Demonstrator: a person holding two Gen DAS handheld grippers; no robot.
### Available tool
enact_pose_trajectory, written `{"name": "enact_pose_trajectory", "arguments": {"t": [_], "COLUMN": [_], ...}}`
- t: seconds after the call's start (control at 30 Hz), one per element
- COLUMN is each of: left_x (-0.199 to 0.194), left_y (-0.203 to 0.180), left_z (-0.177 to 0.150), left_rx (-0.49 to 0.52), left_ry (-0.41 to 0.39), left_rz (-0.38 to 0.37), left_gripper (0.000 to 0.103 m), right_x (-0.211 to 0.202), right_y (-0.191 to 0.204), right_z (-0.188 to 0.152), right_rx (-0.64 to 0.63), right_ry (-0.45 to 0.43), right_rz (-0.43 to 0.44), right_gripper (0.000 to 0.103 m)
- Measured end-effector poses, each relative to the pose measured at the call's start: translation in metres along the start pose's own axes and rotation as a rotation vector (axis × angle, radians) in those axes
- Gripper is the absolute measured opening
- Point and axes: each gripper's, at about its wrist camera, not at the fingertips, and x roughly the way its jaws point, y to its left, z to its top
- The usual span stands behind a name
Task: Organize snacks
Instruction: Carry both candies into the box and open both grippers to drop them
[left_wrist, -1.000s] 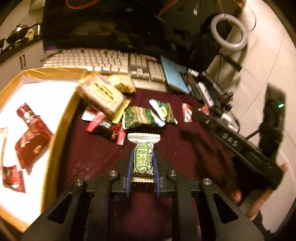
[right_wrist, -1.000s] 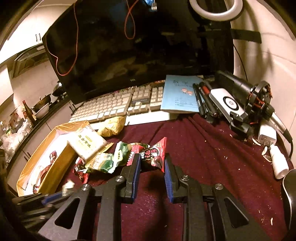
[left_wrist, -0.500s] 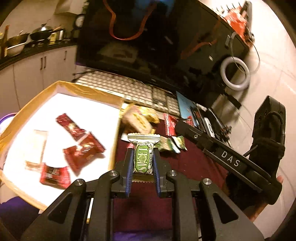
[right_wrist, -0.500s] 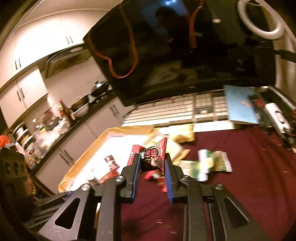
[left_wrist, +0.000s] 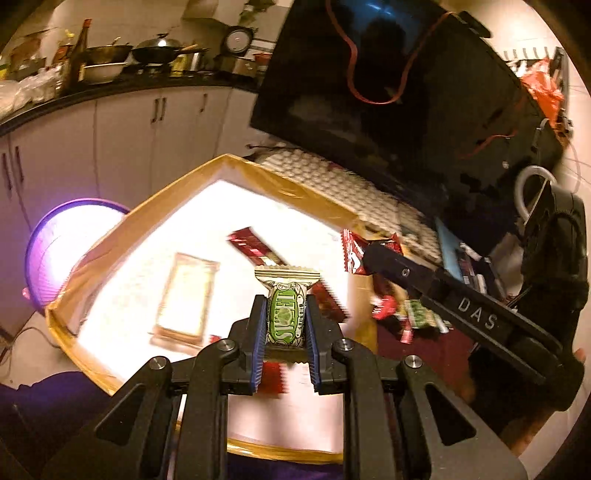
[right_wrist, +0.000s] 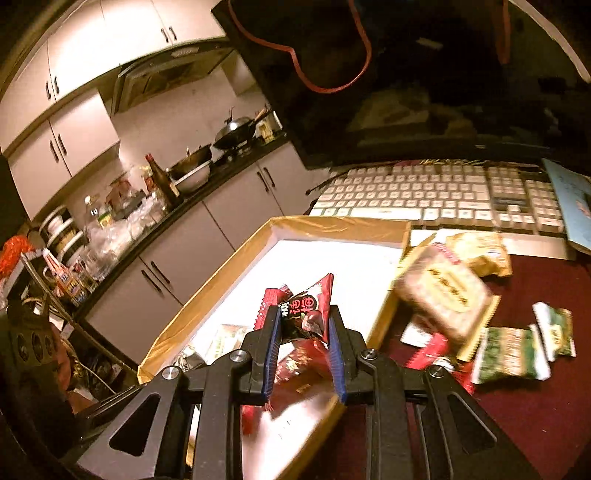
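The left gripper (left_wrist: 284, 325) pinches a green candy (left_wrist: 286, 317); the right gripper (right_wrist: 303, 332) clamps a crinkled red packet (right_wrist: 308, 310) over the box (right_wrist: 207, 295)

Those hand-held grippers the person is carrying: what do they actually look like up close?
Each hand-held gripper is matte black, with angular linkage arms pinned by round silver bolts. The left hand-held gripper and the right hand-held gripper both end in two flat fingers faced with ribbed blue pads. Seen from the left wrist, the right one's long body carries white "DAS" lettering.
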Motion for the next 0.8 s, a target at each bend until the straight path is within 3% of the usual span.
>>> {"name": "enact_pose_trajectory", "arguments": {"t": [0.43,0.8], "left_x": [0.027,0.036], "left_y": [0.028,0.022], "left_z": [-0.006,-0.008], "left_rx": [-0.029,0.006], "left_ry": [0.056,0.076], "left_rz": [0.087,0.132], "left_gripper": [0.017,0.017], "right_x": [0.063,0.081], "right_y": [0.020,0.023], "right_z": [0.007,0.006], "right_rx": [-0.041,-0.074], "right_ry": [0.094,0.156], "right_rz": [-0.035,-0.093], "right_gripper": [0.024,0.025]}}
